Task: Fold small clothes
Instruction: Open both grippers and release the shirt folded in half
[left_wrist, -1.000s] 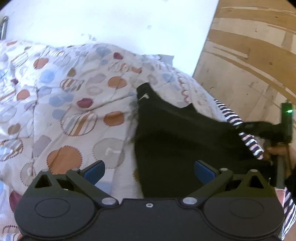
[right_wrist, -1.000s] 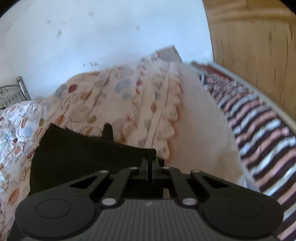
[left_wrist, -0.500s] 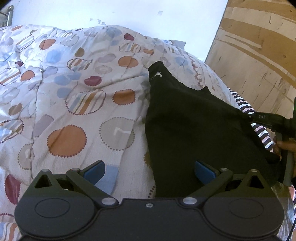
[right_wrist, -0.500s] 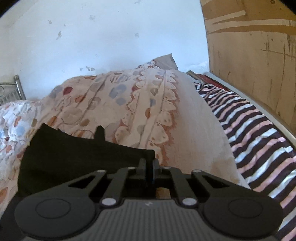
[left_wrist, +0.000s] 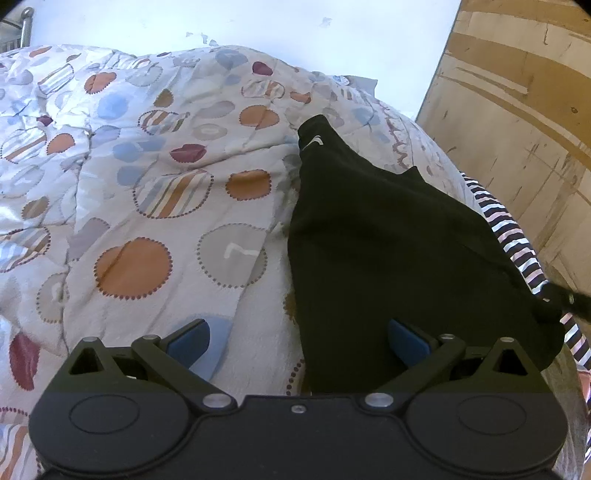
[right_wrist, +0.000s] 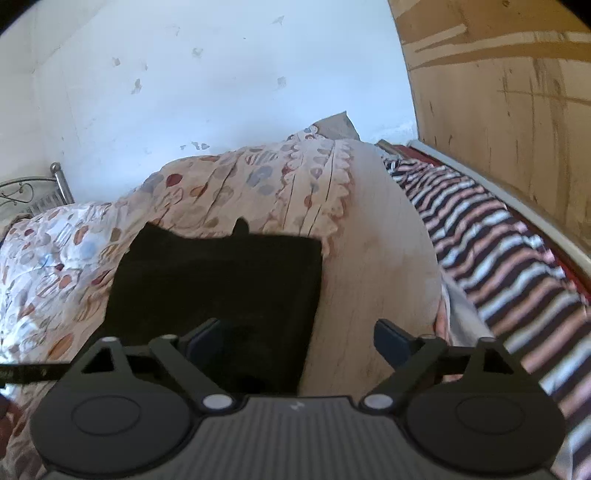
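Observation:
A black garment (left_wrist: 388, 243) with a small white logo lies spread on a dotted quilt (left_wrist: 155, 192). My left gripper (left_wrist: 299, 341) is open just above the garment's near left edge, holding nothing. In the right wrist view the same black garment (right_wrist: 221, 280) lies flat on the quilt (right_wrist: 258, 184). My right gripper (right_wrist: 295, 341) is open over the garment's near right corner, holding nothing.
A striped sheet (right_wrist: 498, 258) covers the bed to the right of the quilt. A wooden board (right_wrist: 498, 110) stands along the right side. A white wall (right_wrist: 221, 74) is behind the bed, and a metal bed frame (right_wrist: 33, 192) stands at far left.
My right gripper was shut on the garment's corner and has now opened and let it go. The garment has settled flat on the quilt. The left gripper has stayed open.

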